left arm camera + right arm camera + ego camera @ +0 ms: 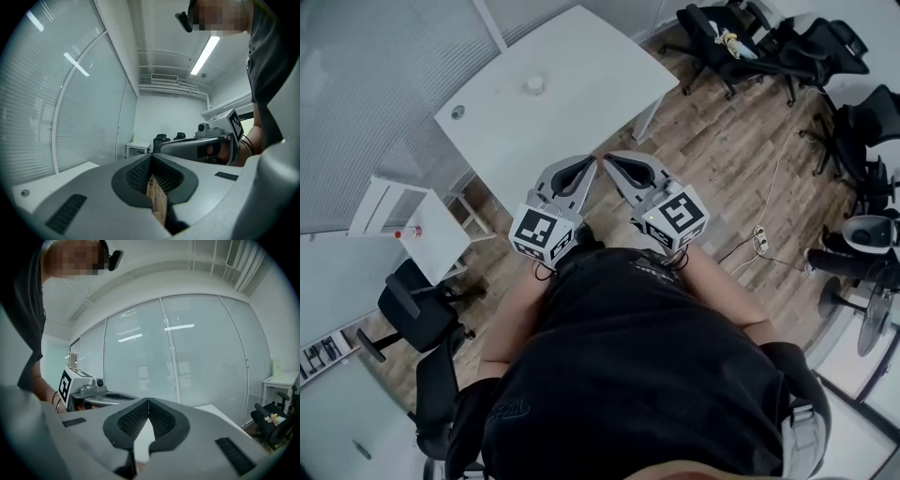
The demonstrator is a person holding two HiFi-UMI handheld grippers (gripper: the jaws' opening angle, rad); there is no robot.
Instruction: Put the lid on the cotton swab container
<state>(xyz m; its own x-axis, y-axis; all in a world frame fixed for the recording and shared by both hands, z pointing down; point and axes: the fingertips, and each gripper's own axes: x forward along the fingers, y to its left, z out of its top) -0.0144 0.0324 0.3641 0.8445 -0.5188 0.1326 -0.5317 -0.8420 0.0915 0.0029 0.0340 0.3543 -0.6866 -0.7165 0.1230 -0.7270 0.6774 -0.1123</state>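
A small pale round container (pixel 533 85) stands on the white table (pixel 581 94), far ahead of both grippers; no separate lid can be made out at this distance. My left gripper (pixel 587 165) and right gripper (pixel 613 159) are held side by side in front of the person's chest, over the wooden floor just short of the table's near edge. Both are shut with nothing between their pads. In the left gripper view the jaws (pixel 151 157) meet, with the right gripper (pixel 197 145) beside them. In the right gripper view the jaws (pixel 148 401) also meet, and the left gripper (pixel 91 392) shows to the left.
A round grommet (pixel 457 112) sits near the table's left corner. A low white side table (pixel 431 234) with a small red-topped item (pixel 406 232) stands at left, and a black office chair (pixel 412 309) sits below it. More black chairs (pixel 825 47) and floor cables (pixel 759 239) lie at right.
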